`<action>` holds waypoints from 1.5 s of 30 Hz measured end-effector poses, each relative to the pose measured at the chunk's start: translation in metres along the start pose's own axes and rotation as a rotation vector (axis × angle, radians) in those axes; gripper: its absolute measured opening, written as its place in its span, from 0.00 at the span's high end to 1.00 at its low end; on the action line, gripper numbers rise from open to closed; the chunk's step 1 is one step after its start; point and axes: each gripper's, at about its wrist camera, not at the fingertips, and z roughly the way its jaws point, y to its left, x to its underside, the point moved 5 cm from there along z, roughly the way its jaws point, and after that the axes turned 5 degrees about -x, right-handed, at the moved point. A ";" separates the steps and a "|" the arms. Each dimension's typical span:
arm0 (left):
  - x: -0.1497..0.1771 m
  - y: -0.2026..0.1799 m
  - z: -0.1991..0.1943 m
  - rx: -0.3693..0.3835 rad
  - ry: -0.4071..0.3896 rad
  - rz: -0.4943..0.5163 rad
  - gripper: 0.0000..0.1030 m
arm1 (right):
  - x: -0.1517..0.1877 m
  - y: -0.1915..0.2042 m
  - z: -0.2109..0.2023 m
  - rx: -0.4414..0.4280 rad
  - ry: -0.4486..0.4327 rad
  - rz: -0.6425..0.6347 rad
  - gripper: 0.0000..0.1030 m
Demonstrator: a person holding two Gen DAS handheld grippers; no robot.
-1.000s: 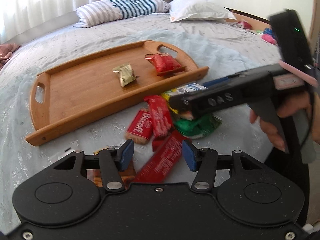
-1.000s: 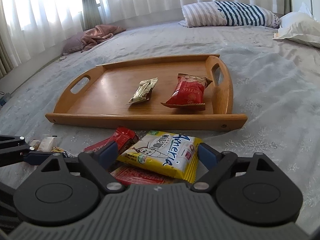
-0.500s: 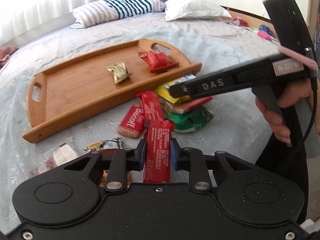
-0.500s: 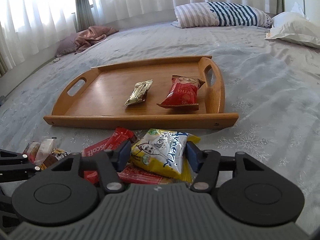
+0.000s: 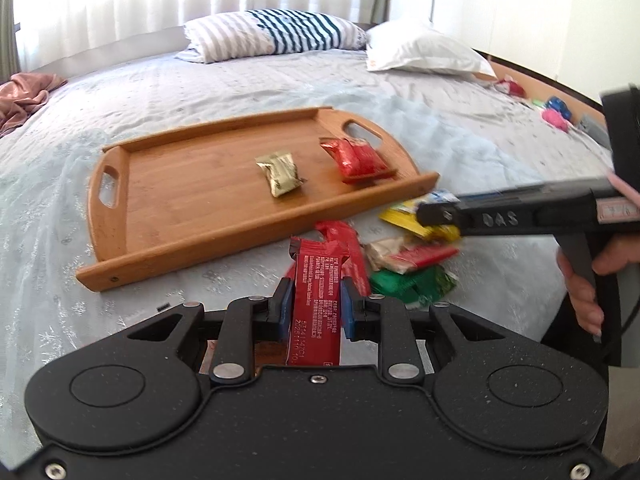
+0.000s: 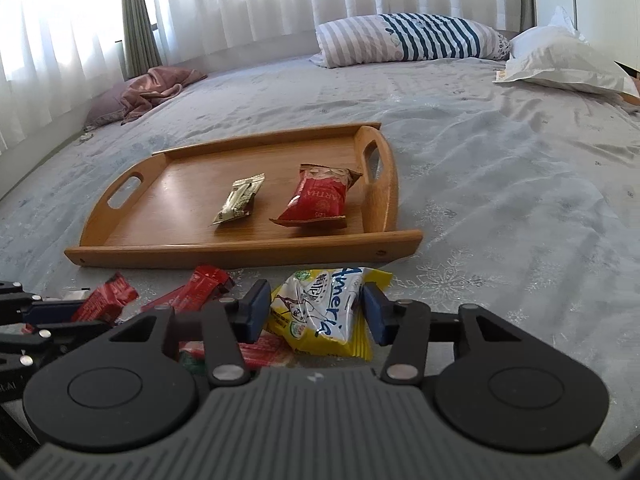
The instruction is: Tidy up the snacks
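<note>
My left gripper (image 5: 314,306) is shut on a long red snack bar (image 5: 318,292) and holds it above the bed. My right gripper (image 6: 316,314) is shut on a yellow and white snack packet (image 6: 326,312); it also shows from the side in the left wrist view (image 5: 436,214). A wooden tray (image 6: 120,236) lies on the bed with a gold packet (image 6: 240,204) and a red packet (image 6: 316,200) in it. Several loose snacks lie in front of the tray, among them a green packet (image 5: 412,284) and red bars (image 6: 200,284).
A striped pillow (image 6: 408,38) and a white pillow (image 6: 560,62) lie at the head of the bed. A pink cloth (image 6: 148,90) lies at the far left. Small toys (image 5: 556,114) sit by the bed's right edge.
My left gripper closed on the red bar and lifted it. My right gripper closed on the yellow packet and raised it a little.
</note>
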 end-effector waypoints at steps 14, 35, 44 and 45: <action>-0.012 0.022 0.012 -0.073 -0.011 -0.063 0.78 | 0.009 -0.009 0.014 0.041 0.029 0.091 0.15; -0.067 0.067 0.049 -0.114 -0.047 -0.199 0.78 | -0.040 -0.009 0.001 0.029 -0.065 0.022 0.41; -0.097 0.085 0.095 -0.159 -0.028 -0.274 0.78 | -0.104 -0.009 0.045 -0.078 -0.078 -0.072 0.40; -0.099 0.086 0.102 -0.165 -0.021 -0.280 0.78 | -0.110 -0.009 0.054 -0.076 -0.075 -0.077 0.40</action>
